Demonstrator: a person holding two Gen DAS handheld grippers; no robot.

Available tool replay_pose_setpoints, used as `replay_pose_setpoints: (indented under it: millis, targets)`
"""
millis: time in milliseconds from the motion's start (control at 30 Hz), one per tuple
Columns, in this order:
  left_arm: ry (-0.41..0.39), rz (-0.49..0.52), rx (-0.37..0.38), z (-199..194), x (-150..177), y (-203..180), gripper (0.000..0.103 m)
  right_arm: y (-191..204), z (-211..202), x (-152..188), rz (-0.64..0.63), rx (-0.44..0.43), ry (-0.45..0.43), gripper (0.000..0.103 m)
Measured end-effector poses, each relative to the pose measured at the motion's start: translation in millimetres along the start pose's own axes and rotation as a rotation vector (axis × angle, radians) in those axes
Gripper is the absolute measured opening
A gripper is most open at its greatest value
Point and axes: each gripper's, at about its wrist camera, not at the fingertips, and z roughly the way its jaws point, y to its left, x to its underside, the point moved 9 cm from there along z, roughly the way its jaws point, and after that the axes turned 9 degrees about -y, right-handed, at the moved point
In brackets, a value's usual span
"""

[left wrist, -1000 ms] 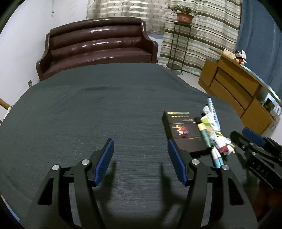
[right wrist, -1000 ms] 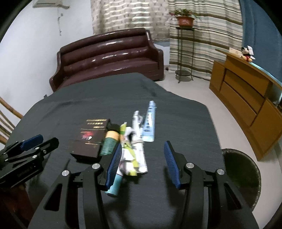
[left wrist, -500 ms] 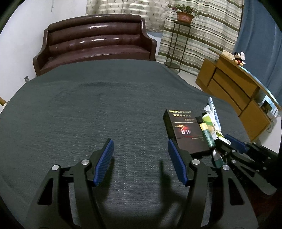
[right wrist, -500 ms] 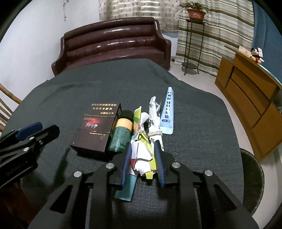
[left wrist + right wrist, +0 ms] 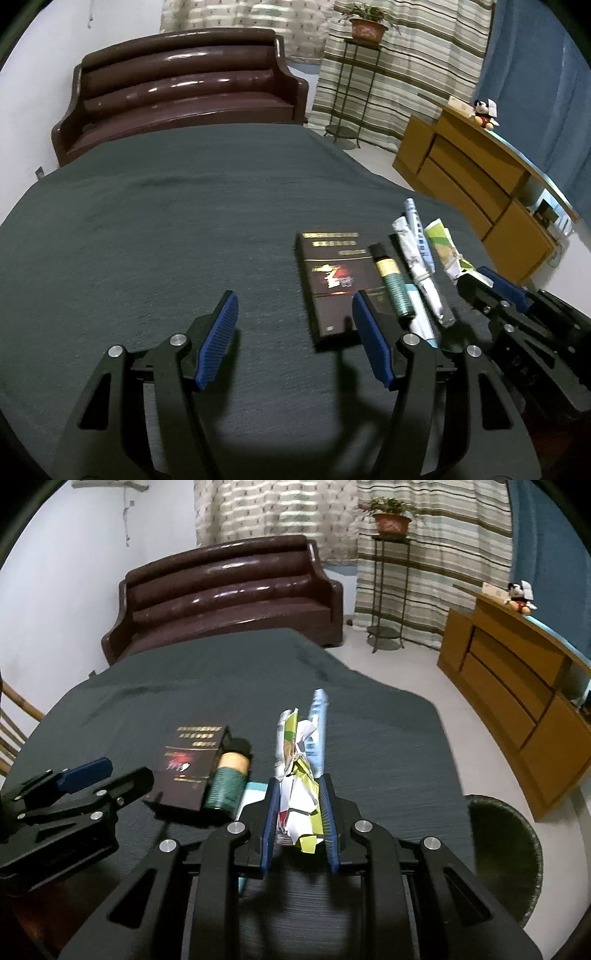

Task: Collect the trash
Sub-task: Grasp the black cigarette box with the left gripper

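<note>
My right gripper [image 5: 298, 786] is shut on a crumpled white-and-green paper wrapper [image 5: 297, 775] and holds it lifted a little off the dark tablecloth; in the left wrist view the wrapper [image 5: 441, 245] sticks out of that gripper [image 5: 476, 282]. A blue-and-white tube [image 5: 317, 727] lies just behind it. A dark flat box [image 5: 334, 280] and a green bottle with a black cap [image 5: 393, 282] lie side by side, with a white rolled wrapper [image 5: 421, 271] beside them. My left gripper [image 5: 293, 321] is open and empty, left of the box.
A dark round bin [image 5: 506, 853] stands on the floor at the table's right edge. A brown sofa [image 5: 181, 88] is behind the table. A wooden cabinet [image 5: 517, 679] and a plant stand [image 5: 388, 590] are on the right.
My right gripper closed on the crumpled wrapper and has raised it off the cloth, away from the white rolled wrapper. My left gripper stays open, shifted slightly.
</note>
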Motion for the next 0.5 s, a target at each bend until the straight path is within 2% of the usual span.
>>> replay_pose_setpoints:
  millis: [133, 500]
  targets:
    - [0.003, 0.01, 0.004, 6, -4, -13, 0.07, -13, -2, -1, 0.019, 0.02, -0.011, 0.023]
    - [0.035, 0.05, -0.011, 33, -4, -32, 0.07, -42, 5, 4, 0.072, 0.036, -0.007, 0.023]
